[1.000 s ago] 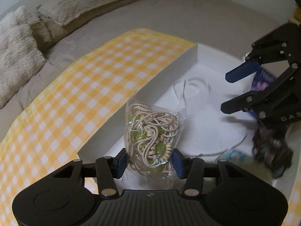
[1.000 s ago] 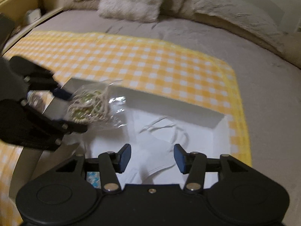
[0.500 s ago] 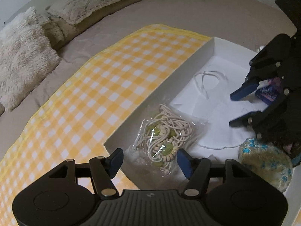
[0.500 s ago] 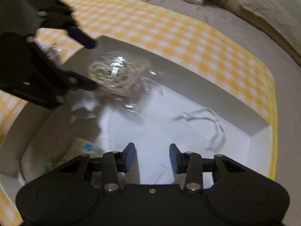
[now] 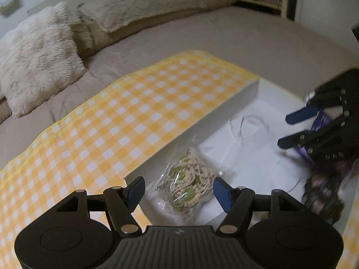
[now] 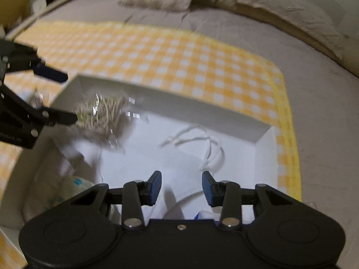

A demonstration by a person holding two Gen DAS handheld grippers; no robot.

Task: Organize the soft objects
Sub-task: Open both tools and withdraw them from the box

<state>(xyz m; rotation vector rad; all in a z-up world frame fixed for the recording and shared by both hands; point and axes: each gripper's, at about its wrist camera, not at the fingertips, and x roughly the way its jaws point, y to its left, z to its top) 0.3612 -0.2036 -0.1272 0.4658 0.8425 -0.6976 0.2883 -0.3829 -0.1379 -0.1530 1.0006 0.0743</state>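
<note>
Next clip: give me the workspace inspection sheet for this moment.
Surface: bed with a yellow checked cloth; white box on it.
Job's things: bagged cord bundle lying in the box; white face mask beside it; patterned pouch at the near corner.
Clutter: purple packet behind the right tongs.
Grippers: left tongs opening, pads clear of the bag; right tongs apart, nothing between them.
Cables: nothing seen.
Surroundings: fluffy pillows at the head of the bed.
</note>
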